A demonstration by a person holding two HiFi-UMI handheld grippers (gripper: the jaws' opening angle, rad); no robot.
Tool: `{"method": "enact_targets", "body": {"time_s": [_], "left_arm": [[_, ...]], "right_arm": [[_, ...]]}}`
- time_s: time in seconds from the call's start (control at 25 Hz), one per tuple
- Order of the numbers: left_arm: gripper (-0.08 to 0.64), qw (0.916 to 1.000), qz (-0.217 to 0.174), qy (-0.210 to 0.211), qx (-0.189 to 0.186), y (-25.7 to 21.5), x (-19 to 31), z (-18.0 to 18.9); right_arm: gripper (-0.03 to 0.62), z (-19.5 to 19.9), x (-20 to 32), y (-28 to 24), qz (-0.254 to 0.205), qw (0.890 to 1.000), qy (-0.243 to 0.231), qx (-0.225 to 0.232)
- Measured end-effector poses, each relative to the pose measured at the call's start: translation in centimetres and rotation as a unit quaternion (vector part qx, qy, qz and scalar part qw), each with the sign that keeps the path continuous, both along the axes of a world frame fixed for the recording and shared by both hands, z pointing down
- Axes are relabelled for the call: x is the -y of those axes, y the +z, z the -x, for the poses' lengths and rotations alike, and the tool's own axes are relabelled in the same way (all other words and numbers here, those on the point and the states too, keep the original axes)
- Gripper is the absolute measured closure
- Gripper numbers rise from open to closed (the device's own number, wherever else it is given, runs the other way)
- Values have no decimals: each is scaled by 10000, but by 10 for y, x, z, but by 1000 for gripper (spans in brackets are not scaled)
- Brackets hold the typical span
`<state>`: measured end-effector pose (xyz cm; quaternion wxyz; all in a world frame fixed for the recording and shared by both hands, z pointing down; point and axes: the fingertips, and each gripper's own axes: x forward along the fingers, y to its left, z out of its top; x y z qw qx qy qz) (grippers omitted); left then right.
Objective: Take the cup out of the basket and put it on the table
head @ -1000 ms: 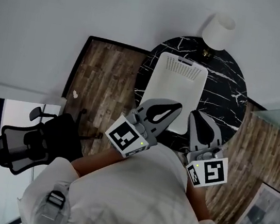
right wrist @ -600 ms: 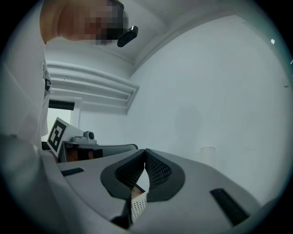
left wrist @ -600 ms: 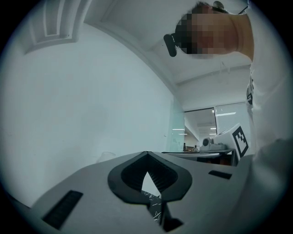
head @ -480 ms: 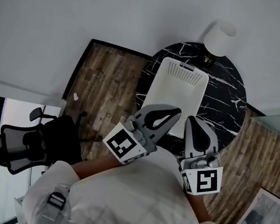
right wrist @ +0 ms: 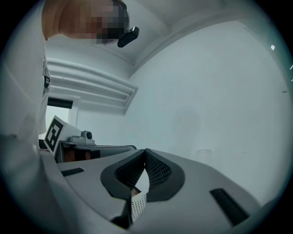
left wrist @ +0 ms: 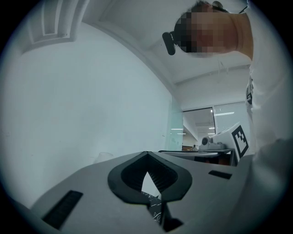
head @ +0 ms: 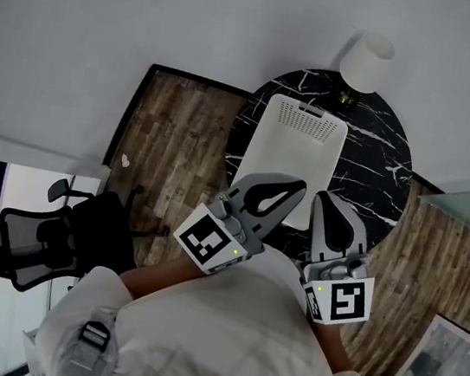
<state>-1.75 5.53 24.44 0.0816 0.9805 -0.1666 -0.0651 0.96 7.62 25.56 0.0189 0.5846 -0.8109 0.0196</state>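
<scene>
The marble bench [head: 379, 160] at upper right is carrying the white basket [head: 305, 119] (no cup is showing, presumably it is lying inside), and the left tool [head: 298, 186] and right tool [head: 326, 198], both pressed together on nothing, are hovering just below it, risking nudging the basket on a blind reach.

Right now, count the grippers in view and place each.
2. The left gripper is over the white basket's near end; the right gripper is beside it, at the basket's right edge.
</scene>
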Motion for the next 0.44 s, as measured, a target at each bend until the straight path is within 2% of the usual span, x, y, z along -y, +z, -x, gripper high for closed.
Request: {"method": "enact_targets", "body": {"time_s": [0.28, 0.44], "left_arm": [[555, 10000, 76, 4, 18, 3, 3, -3], [554, 10000, -17, 62, -33, 0, 2, -5]], "right_arm": [[583, -3, 3, 2, 37, 10000, 20, -33], [583, -2, 4, 3, 44, 10000, 12, -68]]}}
